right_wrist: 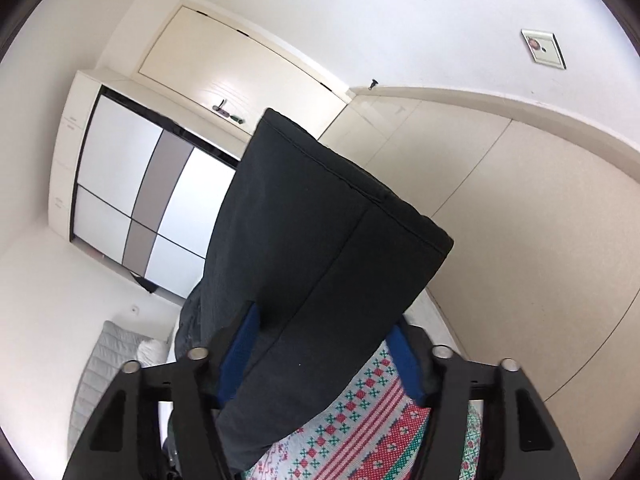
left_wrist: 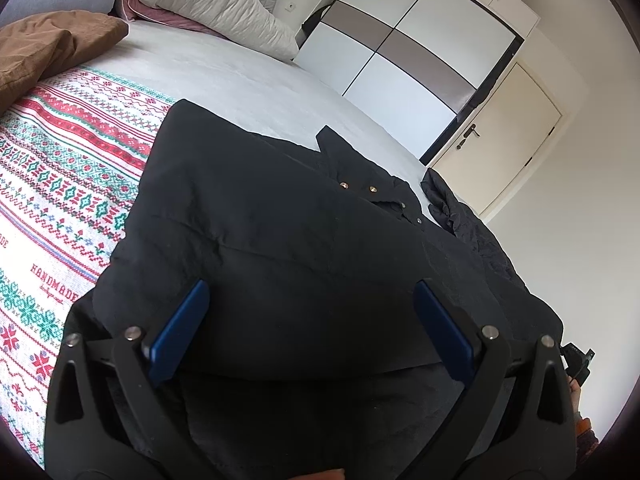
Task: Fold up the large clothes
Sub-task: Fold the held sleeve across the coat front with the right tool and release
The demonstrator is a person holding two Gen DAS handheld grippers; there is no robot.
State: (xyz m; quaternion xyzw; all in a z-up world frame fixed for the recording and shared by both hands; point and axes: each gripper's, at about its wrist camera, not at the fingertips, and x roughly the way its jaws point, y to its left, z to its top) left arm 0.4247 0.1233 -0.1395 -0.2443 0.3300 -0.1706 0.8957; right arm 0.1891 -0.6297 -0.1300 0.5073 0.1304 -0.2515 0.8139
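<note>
A large black buttoned garment [left_wrist: 260, 216] lies spread on the bed, partly folded, collar and brass snaps [left_wrist: 358, 187] toward the far side. My left gripper [left_wrist: 312, 316] is open, its blue pads [left_wrist: 182, 330] wide apart just above the near part of the cloth, holding nothing. In the right wrist view a stiff flap of the same black garment [right_wrist: 320, 220] stands up between the blue pads [right_wrist: 240, 352] of my right gripper [right_wrist: 324, 344]. The jaws stand fairly wide, and whether they pinch the cloth is not clear.
A red, green and white knitted blanket [left_wrist: 60, 184] covers the bed's left side and shows under the right gripper [right_wrist: 360, 424]. A brown cloth [left_wrist: 48, 48] and pillows [left_wrist: 216, 4] lie at the head. A wardrobe [left_wrist: 408, 40] and door [left_wrist: 500, 140] stand beyond the bed.
</note>
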